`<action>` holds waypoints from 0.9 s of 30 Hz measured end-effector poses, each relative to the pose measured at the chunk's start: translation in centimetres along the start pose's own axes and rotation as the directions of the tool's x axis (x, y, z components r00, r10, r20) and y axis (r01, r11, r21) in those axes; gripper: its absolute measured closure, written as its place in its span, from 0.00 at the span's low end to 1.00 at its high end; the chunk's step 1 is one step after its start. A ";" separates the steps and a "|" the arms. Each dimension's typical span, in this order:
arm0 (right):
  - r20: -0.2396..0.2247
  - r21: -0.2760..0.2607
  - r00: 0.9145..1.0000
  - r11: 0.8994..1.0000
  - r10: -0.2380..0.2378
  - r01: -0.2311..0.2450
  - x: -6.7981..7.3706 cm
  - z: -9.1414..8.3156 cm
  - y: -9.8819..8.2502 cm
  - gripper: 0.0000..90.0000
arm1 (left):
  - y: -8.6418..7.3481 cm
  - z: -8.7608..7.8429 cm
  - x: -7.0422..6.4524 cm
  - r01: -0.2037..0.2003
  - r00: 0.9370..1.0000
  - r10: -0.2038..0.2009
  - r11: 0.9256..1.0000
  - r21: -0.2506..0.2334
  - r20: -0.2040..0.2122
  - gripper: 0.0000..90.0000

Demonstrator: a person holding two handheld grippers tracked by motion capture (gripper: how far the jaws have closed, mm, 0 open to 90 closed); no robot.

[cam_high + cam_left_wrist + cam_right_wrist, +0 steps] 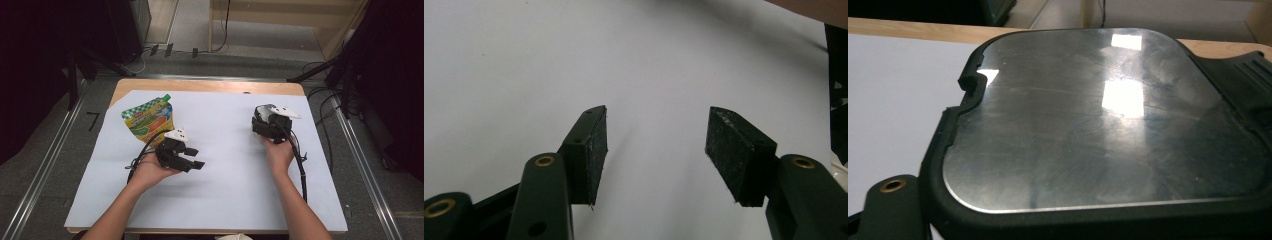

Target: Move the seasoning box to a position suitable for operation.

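Green-and-orange checkered spouted pouch (149,119) lying near table's (200,86) far-left corner, beside left gripper (192,157), whose jaws are gaping wide, gripping nothing. Right gripper (270,123) sitting behind a black-rimmed steel plate (1098,125); jaw state unclear.

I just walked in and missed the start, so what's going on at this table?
A person works at a table covered with a white sheet, a gripper in each hand. The left gripper hovers over bare sheet with its jaws open and nothing between them, beside a green spouted pouch. The right gripper is against a black-rimmed metal plate; whether it grips it cannot be told.
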State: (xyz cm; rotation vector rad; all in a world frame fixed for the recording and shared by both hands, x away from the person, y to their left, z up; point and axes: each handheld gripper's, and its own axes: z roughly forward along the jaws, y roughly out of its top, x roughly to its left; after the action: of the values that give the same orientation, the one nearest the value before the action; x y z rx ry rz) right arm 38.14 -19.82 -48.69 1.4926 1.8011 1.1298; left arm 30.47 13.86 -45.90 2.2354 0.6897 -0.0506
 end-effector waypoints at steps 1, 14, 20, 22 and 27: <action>-0.014 -0.003 1.000 1.000 0.000 0.000 0.1 -0.4 0.0 0.17 | 0.0 0.0 0.0 0.000 1.000 0.000 1.000 0.000 0.000 0.47; -0.171 -0.003 0.983 0.998 -0.067 0.067 2.7 -5.0 -1.5 0.17 | -0.1 -0.3 0.2 0.015 1.000 -0.015 1.000 -0.008 -0.005 0.47; -0.229 -0.015 0.969 0.996 -0.093 0.092 4.1 -6.4 -2.3 0.18 | -0.1 -0.3 0.2 0.015 1.000 -0.015 1.000 -0.007 -0.005 0.47; -0.249 -0.010 0.964 0.995 -0.095 0.095 4.5 -6.5 -2.5 0.18 | 0.0 -0.4 0.2 0.015 1.000 -0.015 1.000 -0.010 -0.002 0.48; -0.277 0.000 0.955 0.994 -0.104 0.109 5.5 -6.2 -3.1 0.18 | 0.0 -0.6 0.2 0.013 1.000 -0.013 1.000 -0.013 0.000 0.48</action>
State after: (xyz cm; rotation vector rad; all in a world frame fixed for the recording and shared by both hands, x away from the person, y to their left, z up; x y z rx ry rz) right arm 30.08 -16.22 -47.58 1.2777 2.0540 1.3259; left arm 30.56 14.39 -45.59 2.2192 0.7028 -0.0520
